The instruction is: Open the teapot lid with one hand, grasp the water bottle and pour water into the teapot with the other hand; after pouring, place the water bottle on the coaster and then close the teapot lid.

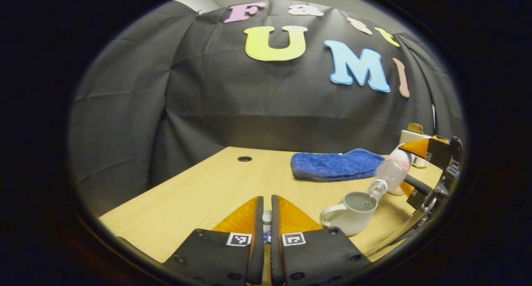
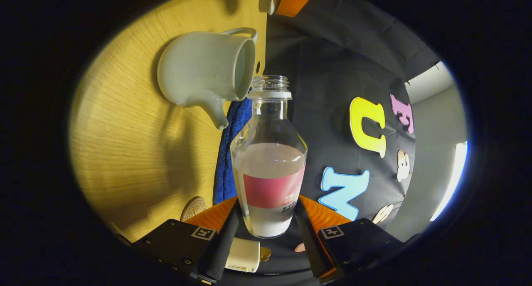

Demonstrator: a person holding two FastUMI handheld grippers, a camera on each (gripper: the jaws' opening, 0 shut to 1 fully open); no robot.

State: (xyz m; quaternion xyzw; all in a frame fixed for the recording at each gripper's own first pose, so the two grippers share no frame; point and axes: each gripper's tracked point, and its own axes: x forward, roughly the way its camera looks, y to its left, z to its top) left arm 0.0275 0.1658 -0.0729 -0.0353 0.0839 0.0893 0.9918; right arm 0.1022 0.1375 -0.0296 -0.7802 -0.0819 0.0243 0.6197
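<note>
The right tool [image 2: 268, 230] pinches the water bottle [image 2: 269, 169], tipped at the open teapot [image 1: 352, 212] on the desk [image 1: 199, 190], while the left tool [image 1: 267, 219] pinches the small lid [image 1: 267, 215]; pouring, the coaster [image 2: 193, 208] and closing are left.

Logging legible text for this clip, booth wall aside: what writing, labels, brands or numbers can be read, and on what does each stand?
Clear plastic water bottle, pink-and-white label: small print, too small to read.
Round tan coaster: markings around its rim, too blurred to read.
Left gripper and right gripper: square black-and-white markers, patterns rather than text.
Nothing legible to quote.
</note>
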